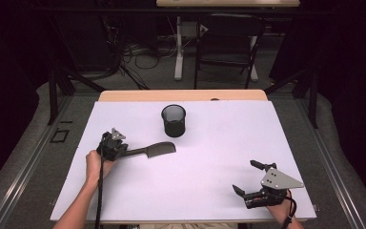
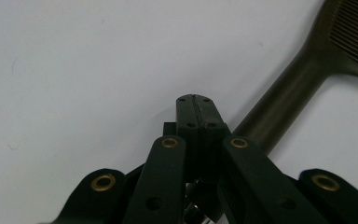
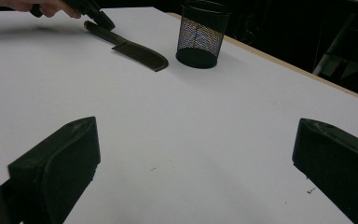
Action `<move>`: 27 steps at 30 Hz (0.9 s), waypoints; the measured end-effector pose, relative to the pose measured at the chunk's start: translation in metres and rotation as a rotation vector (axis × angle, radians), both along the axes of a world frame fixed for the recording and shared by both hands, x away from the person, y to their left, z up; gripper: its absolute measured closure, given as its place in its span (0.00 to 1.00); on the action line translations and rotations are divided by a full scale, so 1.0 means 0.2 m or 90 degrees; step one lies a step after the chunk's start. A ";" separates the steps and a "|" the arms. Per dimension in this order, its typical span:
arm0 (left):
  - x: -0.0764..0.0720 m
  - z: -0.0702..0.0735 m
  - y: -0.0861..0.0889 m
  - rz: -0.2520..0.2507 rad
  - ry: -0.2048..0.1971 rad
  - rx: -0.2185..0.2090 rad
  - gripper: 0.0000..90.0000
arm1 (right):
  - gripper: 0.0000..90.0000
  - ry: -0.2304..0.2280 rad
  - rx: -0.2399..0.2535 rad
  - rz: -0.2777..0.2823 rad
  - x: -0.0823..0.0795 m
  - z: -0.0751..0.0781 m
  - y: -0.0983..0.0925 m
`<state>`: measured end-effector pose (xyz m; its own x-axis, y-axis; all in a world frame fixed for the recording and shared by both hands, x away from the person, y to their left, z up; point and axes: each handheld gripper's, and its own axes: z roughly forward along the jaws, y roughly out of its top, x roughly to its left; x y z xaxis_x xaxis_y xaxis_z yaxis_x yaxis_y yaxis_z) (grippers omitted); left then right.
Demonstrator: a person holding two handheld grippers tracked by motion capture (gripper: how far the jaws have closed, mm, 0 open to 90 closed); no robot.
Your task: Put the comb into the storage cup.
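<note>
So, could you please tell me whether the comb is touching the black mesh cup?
Apart. The right gripper view shows a strip of bare white table between the comb and the base of the mesh cup.

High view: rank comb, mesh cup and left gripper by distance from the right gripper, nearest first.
From the right gripper, at the table's near right:
1. Comb, lying flat left of centre.
2. Mesh cup, upright toward the far edge; not much farther than the comb's head.
3. Left gripper, at the comb's handle end, far left.
</note>
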<state>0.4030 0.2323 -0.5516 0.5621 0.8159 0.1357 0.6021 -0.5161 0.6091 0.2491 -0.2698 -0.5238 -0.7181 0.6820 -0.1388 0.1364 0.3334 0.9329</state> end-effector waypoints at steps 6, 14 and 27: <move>-0.02 0.01 0.01 -0.001 -0.001 0.000 1.00 | 0.00 -0.001 -0.002 0.002 0.00 0.00 0.00; -0.04 0.00 0.00 -0.006 0.010 0.005 1.00 | 0.00 0.000 -0.003 0.002 0.00 0.00 0.00; -0.06 0.03 0.00 -0.010 -0.012 0.016 0.91 | 0.00 -0.001 -0.003 0.003 0.00 0.00 0.00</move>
<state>0.3915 0.2320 -0.5460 0.5726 0.8029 0.1659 0.5823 -0.5408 0.6070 0.2496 -0.2694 -0.5238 -0.7209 0.6781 -0.1432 0.1333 0.3384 0.9315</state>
